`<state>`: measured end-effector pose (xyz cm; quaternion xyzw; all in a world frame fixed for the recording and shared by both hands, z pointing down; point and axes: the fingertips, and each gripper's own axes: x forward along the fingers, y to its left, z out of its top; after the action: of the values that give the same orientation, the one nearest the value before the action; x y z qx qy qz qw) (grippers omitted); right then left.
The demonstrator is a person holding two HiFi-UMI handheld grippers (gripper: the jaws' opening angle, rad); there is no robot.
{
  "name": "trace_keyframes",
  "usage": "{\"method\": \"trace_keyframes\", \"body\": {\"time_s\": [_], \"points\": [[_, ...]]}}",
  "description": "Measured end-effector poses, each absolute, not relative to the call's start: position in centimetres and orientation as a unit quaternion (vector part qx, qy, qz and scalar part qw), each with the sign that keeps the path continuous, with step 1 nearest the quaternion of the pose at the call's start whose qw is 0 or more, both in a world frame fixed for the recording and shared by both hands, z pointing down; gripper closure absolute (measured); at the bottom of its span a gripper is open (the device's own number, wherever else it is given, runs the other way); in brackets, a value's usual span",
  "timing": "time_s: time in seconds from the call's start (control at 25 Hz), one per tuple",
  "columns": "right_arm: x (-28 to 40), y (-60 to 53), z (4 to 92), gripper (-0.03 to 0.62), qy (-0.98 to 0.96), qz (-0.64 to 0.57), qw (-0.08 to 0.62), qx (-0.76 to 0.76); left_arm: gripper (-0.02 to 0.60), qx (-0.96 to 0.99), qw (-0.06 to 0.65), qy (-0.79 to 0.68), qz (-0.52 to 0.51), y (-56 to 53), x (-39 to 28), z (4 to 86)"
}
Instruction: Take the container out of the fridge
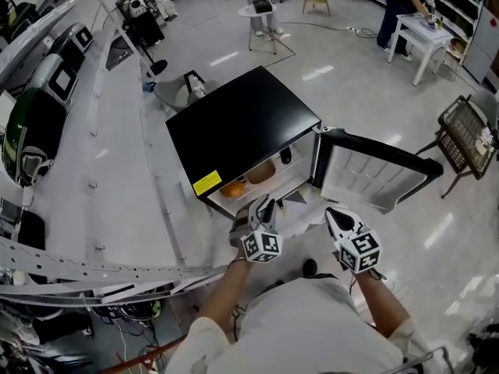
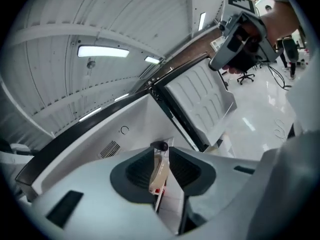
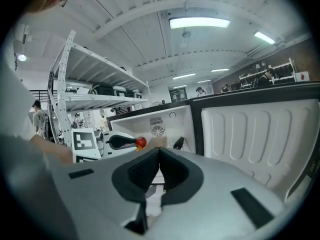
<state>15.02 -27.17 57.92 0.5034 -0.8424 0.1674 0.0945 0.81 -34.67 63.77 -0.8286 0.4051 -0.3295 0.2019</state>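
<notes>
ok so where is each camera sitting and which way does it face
Head view: on the person's head, facing steeply down onto the fridge; shows both forearms, left gripper, right gripper.
Left gripper view: rides the left gripper, tilted, looking along its slightly parted jaws into the fridge; right gripper shows top right.
Right gripper view: rides the right gripper, looking along its closed jaws into the fridge; left gripper shows left.
Shared: both gripper views see the open door.

**Fridge mouth open to the front**

The fridge (image 1: 242, 127) door (image 1: 374, 170) stands wide to the right, leaving the front opening free. A white rack (image 1: 117, 154) closes off the left side. Inside, an orange item (image 1: 232, 188) and the tan container (image 1: 261, 171) fill the shelf.
</notes>
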Motion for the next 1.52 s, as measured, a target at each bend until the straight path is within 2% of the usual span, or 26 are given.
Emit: {"method": "trace_keyframes", "body": {"time_s": [0.16,0.56,0.72,1.04,1.32,1.36,1.44,1.52], "points": [[15.7,-28.0,58.2,0.588,-0.845,0.175,0.095,0.496,0.485,-0.806,0.216,0.406,-0.372,-36.8,1.5,66.4],[16.2,-29.6,59.2,0.588,-0.855,0.185,0.108,0.472,0.313,-0.749,0.244,0.409,-0.461,-42.0,1.0,71.6],[16.0,-30.1,59.7,0.588,-0.859,0.188,0.114,0.462,0.281,-0.725,0.253,0.408,-0.493,-43.6,0.4,73.8],[16.6,-31.3,59.7,0.588,-0.864,0.185,0.123,0.452,0.252,-0.69,0.266,0.408,-0.536,-46.1,0.1,76.8],[16.9,-31.6,60.1,0.588,-0.867,0.187,0.131,0.442,0.255,-0.671,0.285,0.382,-0.568,-47.2,-0.2,77.1],[16.9,-31.6,60.2,0.588,-0.868,0.186,0.132,0.441,0.261,-0.67,0.285,0.384,-0.568,-47.2,-0.3,77.0],[16.9,-31.7,60.3,0.588,-0.869,0.185,0.132,0.439,0.333,-0.673,0.288,0.39,-0.559,-47.1,-0.2,76.5],[17.0,-31.8,60.2,0.588,-0.871,0.184,0.131,0.437,0.339,-0.677,0.289,0.393,-0.551,-46.8,0.1,75.9]]}}
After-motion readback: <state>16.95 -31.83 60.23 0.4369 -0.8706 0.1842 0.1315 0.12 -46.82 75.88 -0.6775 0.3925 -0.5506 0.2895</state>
